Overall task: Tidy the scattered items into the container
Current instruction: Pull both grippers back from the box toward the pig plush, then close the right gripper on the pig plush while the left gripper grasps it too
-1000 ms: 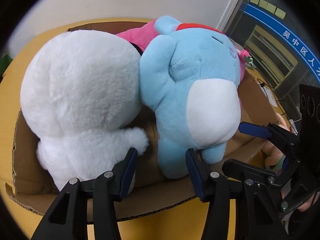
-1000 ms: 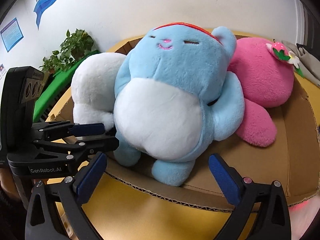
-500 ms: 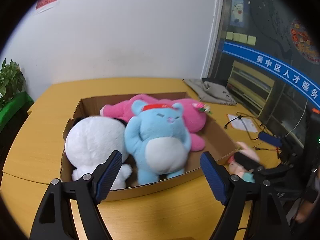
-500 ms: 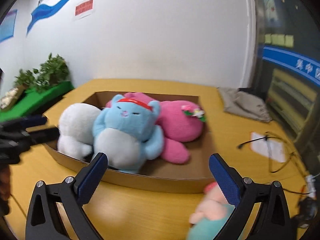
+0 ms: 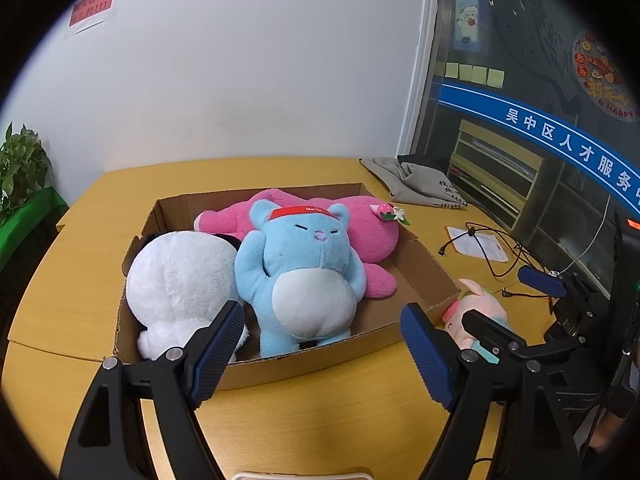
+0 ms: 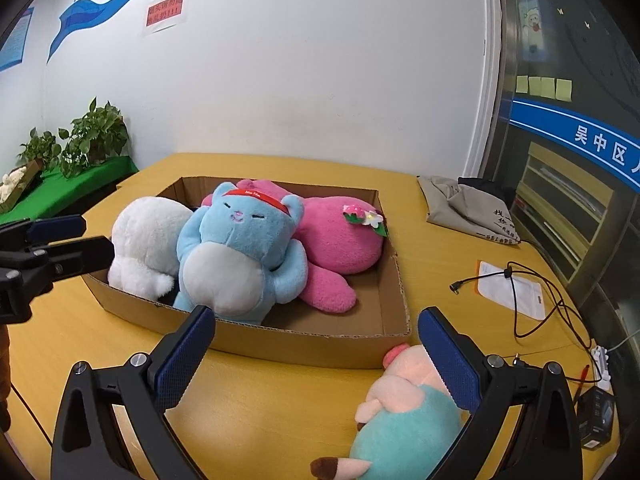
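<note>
Three plush toys lie inside the cardboard box [image 5: 420,272], ahead of both of your grippers: a white plush [image 5: 180,276] ahead and to the left of your left gripper [image 5: 322,344], a blue plush [image 5: 304,276] with a red headband directly ahead of it, leaning against the white one, and a pink plush [image 5: 360,224] with a strawberry-and-flower ornament behind the blue one, toward the far right of the box. Your left gripper hovers just short of the box's near wall with its jaws spread wide and nothing between them. Your right gripper [image 6: 316,354] is likewise spread wide and empty; its pads frame the near right corner of the box. One plush remains outside: a pink-and-teal plush [image 6: 404,416] lies on the yellow table [image 6: 260,400] just beside the box's near right corner, close to your right gripper's right finger [image 6: 448,360], partly behind it; contact cannot be confirmed. In the left wrist view the same toy shows to the right of your left gripper, behind the right gripper's body. Off to the right, well apart from the box, you have a grey cloth bag [image 6: 468,208], a white pouch [image 6: 512,288] and a black cable [image 6: 540,292] on the table. Far left of your right gripper, potted plants [image 6: 92,136] stand on a green surface.
</note>
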`<action>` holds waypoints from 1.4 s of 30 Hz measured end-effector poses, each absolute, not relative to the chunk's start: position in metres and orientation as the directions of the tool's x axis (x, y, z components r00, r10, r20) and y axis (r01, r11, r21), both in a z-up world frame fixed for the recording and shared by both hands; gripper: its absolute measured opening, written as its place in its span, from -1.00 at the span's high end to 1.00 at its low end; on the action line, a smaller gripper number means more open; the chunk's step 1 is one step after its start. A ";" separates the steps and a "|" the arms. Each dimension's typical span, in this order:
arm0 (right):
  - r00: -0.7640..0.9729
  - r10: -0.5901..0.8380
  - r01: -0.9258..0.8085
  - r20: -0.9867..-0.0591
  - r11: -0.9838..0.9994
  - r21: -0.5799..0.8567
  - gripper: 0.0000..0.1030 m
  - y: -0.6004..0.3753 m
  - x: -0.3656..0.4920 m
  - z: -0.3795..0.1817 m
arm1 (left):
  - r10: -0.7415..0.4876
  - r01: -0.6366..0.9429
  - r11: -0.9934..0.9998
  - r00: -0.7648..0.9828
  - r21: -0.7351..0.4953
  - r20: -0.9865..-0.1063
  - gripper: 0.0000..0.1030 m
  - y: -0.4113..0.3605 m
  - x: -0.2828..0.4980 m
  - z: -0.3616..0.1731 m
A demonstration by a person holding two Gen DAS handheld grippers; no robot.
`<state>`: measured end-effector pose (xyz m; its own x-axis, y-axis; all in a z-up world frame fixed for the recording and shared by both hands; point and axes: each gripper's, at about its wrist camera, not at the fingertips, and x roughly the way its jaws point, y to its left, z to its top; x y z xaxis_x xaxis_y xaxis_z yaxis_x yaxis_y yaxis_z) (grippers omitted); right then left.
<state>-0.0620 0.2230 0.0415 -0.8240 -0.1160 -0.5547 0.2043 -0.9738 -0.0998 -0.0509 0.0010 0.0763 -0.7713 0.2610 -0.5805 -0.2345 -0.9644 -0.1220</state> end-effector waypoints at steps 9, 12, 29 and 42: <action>-0.821 -0.121 0.206 -0.558 -0.974 -0.092 -0.99 0.225 -0.062 0.039 | 0.267 -0.240 -0.963 -0.760 -0.127 -0.592 -0.56 0.005 -0.051 0.072; -0.820 -0.119 0.207 -0.559 -0.974 -0.095 -1.00 0.225 -0.062 0.038 | 0.272 -0.241 -0.961 -0.759 -0.133 -0.592 -0.56 0.005 -0.051 0.072; -0.768 -0.015 -0.015 -0.640 -0.999 0.042 -1.00 0.333 -0.053 -0.009 | 0.340 -0.302 -0.938 -0.714 -0.169 -0.612 -0.57 0.025 -0.052 0.061; -0.638 -0.275 0.218 -0.720 -0.960 0.174 -0.63 0.322 -0.055 -0.068 | 0.446 -0.445 -0.876 -0.599 -0.187 -0.665 -0.57 0.102 -0.071 0.041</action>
